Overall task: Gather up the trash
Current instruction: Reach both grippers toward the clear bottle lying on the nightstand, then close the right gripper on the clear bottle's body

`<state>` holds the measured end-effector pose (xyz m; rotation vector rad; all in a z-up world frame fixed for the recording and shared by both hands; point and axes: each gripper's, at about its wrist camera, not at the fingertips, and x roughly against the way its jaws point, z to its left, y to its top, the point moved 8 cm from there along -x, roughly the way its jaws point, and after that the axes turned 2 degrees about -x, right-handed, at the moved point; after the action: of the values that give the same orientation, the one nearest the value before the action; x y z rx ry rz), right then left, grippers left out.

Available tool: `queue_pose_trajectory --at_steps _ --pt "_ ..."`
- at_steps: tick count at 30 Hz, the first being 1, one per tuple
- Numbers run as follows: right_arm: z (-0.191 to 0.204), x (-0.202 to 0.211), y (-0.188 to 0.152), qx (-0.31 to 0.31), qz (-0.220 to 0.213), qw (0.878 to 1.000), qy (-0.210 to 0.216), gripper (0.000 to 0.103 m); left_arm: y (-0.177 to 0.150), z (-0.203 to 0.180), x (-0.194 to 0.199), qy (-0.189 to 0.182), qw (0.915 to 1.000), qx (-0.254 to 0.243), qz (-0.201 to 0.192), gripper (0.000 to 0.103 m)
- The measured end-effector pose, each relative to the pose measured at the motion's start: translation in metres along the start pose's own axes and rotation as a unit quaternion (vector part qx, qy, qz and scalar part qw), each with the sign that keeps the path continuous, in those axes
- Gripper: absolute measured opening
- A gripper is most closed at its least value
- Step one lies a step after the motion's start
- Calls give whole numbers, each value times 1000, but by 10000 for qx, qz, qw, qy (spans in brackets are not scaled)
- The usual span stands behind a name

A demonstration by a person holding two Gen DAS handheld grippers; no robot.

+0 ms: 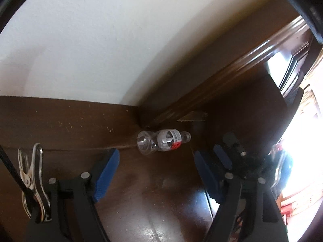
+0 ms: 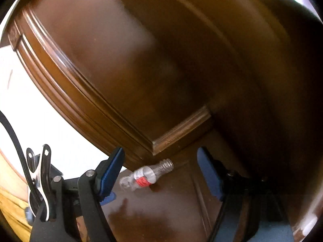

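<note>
- While both my grippers hang above the dark wood floor, the empty plastic bottle lies on its side in the corner, just beside the wooden furniture base and near the baseboard.
- Left gripper: jaws spread wide, nothing between them, bottle ahead and apart from the blue pads.
- Right gripper: also wide open and empty; the bottle shows in the gap but farther off, untouched.
- Bottle looks clear, capless, with a white-and-red label; neck points toward the furniture.
- Handling guess: very light, thin-walled, will dent and crackle under squeeze; smooth and round, so it may roll or squirt out.
- Best hold, I judge: across the labelled mid-body, pads square to the long axis, gentle close.
- Tight corner leaves little room on the far side.
</note>
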<state>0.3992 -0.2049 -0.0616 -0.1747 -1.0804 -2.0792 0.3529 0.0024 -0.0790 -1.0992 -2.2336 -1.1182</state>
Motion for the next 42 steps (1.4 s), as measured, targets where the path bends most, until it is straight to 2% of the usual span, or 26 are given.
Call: queue_pose_trajectory --at_steps 3,5,8,12,15,16,17,18,19,20,21,22,24,25,27,30,31,33,34,35,37,40,42 --pt "6 -12 -17 101 72 9983 -563 76 1 0 1 -66 10000 39 4 80" --pt "13 -26 -26 292 257 9962 -779 76 3 1 -1 -122 9998 127 38 80" --pt "25 -53 -33 700 560 9915 -942 76 2 0 -4 -205 9995 223 83 80" --pt "17 -83 -32 548 811 9924 -746 76 3 -1 -10 -180 9994 289 55 77" --pt "9 -94 -33 366 952 9931 -573 75 0 -3 -15 -218 9993 248 193 58" --pt "8 -100 -33 389 999 9928 -529 75 -2 -4 -18 -186 9993 232 247 45" --pt "9 -105 -34 424 1048 9924 -476 74 -5 -4 -21 -125 9992 186 321 25" --pt "9 -111 -35 443 1092 9921 -429 71 -8 -4 -24 -21 9992 123 390 18" --pt "10 -118 -33 465 1108 9919 -402 50 -8 0 -25 252 9992 28 323 12" --pt "8 -122 -32 449 1128 9917 -419 48 -7 2 -23 385 9990 -41 217 7" --pt "7 -124 -32 384 1105 9925 -345 44 -5 4 -21 425 9990 -63 139 7" --pt "7 -125 -31 344 1065 9934 -257 29 -4 5 -19 306 9994 -13 160 6" --pt "-1 -128 -27 368 928 9943 -384 5 -3 3 -18 -176 9995 171 198 1" --pt "-3 -132 -29 385 1003 9935 -372 1 -2 3 -16 -159 9996 157 154 1" --pt "-1 -137 -35 384 1130 9925 -251 1 -1 -2 -13 -119 9999 12 84 1" --pt "4 -146 -37 610 1073 9917 -366 1 -1 -1 -7 38 9999 86 -84 2" --pt "6 -150 -38 682 1064 9907 -498 2 -1 1 -5 100 9998 120 -113 7" --pt "-2 -159 -43 418 1257 9889 -671 16 0 6 -4 153 9997 181 -74 26" --pt "0 -166 -50 144 1441 9875 -622 25 1 7 -6 171 9996 206 -35 45" --pt "0 -169 -51 -67 1452 9883 -459 32 1 9 -8 191 9995 247 -14 55" --pt "0 -177 -52 -401 1551 9867 -282 35 3 6 -14 114 9996 237 30 55" --pt "-4 -193 -50 -519 1547 9858 -405 35 0 2 -14 147 9999 13 76 56" --pt "1 -202 -54 -622 1589 9849 -304 36 0 -4 -15 185 9998 -48 40 56"
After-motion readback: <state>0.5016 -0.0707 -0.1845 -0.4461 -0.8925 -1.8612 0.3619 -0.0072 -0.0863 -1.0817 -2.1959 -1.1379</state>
